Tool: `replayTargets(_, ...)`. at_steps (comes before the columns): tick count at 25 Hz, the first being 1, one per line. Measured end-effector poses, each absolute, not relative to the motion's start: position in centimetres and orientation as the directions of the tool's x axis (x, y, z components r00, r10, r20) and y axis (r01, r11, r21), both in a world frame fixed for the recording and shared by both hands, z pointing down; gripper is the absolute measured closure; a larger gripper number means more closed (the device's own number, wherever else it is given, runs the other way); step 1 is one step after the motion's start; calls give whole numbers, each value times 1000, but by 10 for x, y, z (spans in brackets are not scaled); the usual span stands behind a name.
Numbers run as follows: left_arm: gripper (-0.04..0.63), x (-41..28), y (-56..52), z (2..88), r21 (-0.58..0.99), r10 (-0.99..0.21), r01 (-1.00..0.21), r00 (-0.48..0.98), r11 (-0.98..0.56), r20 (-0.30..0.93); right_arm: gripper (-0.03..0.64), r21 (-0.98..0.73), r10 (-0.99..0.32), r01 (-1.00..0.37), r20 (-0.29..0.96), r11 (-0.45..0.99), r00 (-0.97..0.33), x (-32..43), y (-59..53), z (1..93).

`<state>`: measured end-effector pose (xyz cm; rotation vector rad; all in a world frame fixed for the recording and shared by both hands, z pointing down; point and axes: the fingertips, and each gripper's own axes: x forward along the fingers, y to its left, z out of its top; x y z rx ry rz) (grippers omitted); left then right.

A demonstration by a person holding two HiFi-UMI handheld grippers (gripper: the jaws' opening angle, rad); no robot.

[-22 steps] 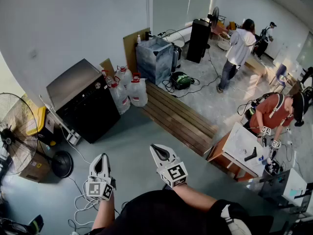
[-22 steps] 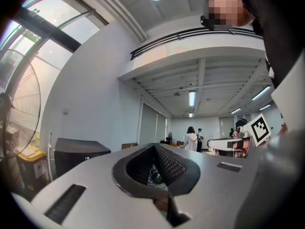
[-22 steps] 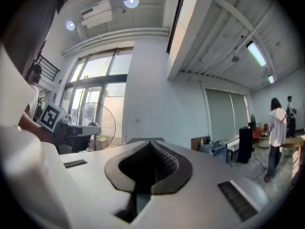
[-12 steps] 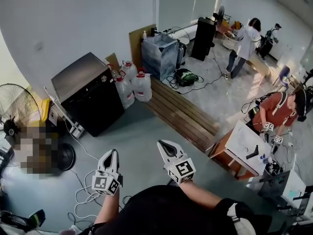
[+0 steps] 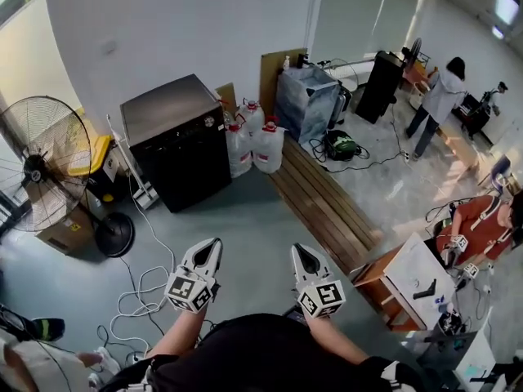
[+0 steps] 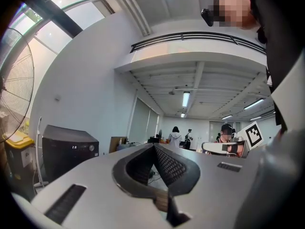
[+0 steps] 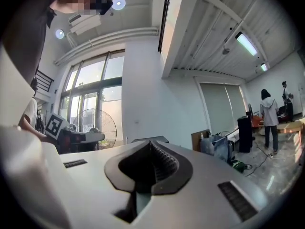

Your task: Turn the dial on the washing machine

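left gripper (image 5: 212,245): jaws pressed fully together, nothing gripped, held up close in front of the body
right gripper (image 5: 299,251): same deal, jaws closed tight on nothing, carried just beside the left one
floor (image 5: 245,219): a bare stretch left to be crossed, cables (image 5: 135,300) lying off to the left
washing machine (image 5: 176,149): the black box parked against the wall, well apart from both grippers
dial (image 6: 91,148): small round knob on the top front panel, untouched
progress: pretty much nothing done yet; the approach, the grip on the dial and the turn itself are all left

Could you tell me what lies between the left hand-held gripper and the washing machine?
In the head view, only bare floor separates the left hand-held gripper from the washing machine; a white cable runs alongside.
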<state>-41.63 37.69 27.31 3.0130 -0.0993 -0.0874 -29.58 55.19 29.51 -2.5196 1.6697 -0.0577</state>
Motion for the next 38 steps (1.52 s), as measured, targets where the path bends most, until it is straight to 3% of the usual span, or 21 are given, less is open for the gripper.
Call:
replayTargets(21, 580, -344, 372, 280, 138, -108, -101, 993, -985, -41, 594, -223, -925, -904, -23, -365, 380, -211, 560, 326)
replayTargets(38, 580, -204, 204, 291, 197, -126, -119, 992, -973, -21, 594, -228, -939, -911, 60, -344, 340, -73, 395, 332)
